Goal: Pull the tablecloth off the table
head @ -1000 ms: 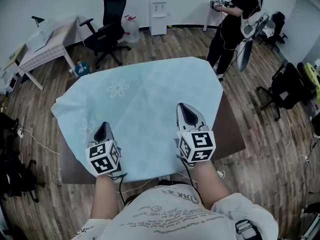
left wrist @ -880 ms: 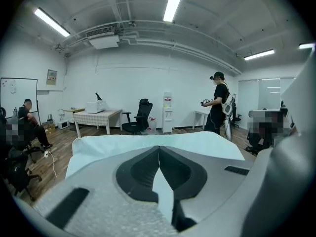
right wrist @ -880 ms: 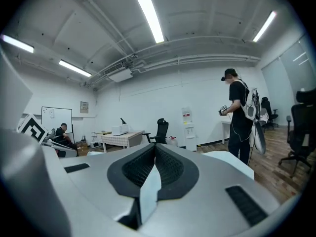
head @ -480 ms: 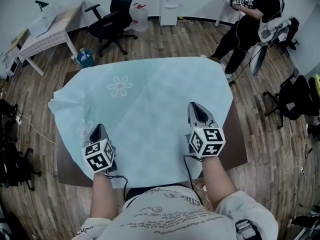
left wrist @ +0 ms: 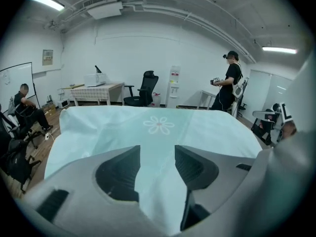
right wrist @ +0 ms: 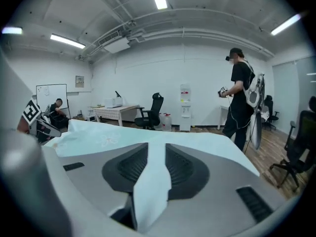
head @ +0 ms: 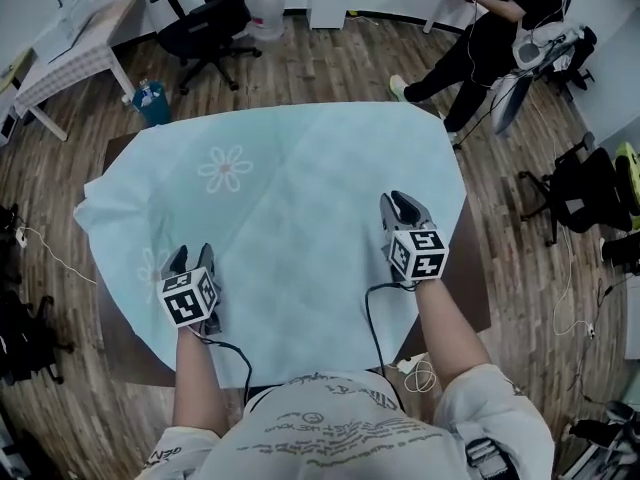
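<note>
With left hand-held gripper (left wrist: 157, 154) spread and right hand-held gripper (right wrist: 156, 152) barely parted, both just opened, tablecloth (head: 290, 188) seemingly ungripped, seat it deep before pinching.

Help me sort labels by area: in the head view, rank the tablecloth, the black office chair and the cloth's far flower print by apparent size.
1. tablecloth, by far the largest
2. black office chair, though it is farther away and cropped at the top edge
3. far flower print

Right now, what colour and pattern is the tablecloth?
The tablecloth is pale turquoise with white flowers, clearest in the head view.
</note>
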`<state>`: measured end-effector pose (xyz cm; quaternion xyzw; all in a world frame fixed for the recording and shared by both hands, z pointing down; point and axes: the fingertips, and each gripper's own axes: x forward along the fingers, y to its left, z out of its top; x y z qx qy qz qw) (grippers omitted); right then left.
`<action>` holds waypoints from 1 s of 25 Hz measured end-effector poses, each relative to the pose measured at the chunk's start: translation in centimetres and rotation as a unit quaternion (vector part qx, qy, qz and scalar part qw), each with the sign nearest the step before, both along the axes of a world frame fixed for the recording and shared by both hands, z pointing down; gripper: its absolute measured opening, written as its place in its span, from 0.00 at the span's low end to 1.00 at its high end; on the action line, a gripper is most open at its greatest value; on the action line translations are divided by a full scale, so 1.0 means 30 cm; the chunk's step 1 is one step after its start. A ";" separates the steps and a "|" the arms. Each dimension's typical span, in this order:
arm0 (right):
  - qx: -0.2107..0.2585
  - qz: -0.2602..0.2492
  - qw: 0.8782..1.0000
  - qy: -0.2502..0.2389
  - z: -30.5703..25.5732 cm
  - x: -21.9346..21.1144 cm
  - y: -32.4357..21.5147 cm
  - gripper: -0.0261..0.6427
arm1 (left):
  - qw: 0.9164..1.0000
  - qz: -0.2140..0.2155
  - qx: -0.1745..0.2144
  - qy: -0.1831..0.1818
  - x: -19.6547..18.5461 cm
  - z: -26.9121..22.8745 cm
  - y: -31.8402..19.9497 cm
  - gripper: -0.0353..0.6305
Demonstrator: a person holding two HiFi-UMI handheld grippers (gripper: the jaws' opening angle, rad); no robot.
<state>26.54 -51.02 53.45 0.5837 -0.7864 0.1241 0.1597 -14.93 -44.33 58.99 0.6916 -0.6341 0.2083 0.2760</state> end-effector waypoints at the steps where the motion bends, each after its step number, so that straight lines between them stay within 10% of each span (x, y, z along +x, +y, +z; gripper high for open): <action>1: -0.015 -0.007 1.000 -0.003 0.035 0.014 -0.020 0.25 | 1.000 0.005 -0.010 -0.004 0.000 0.031 -0.009 0.40; 8: -0.114 -0.015 0.993 0.016 0.308 0.090 -0.171 0.42 | 0.998 0.004 -0.065 -0.019 -0.057 0.222 -0.094 0.56; 25: -0.262 0.055 0.962 0.050 0.600 0.194 -0.298 0.44 | 0.991 -0.005 -0.136 -0.006 -0.149 0.441 -0.135 0.57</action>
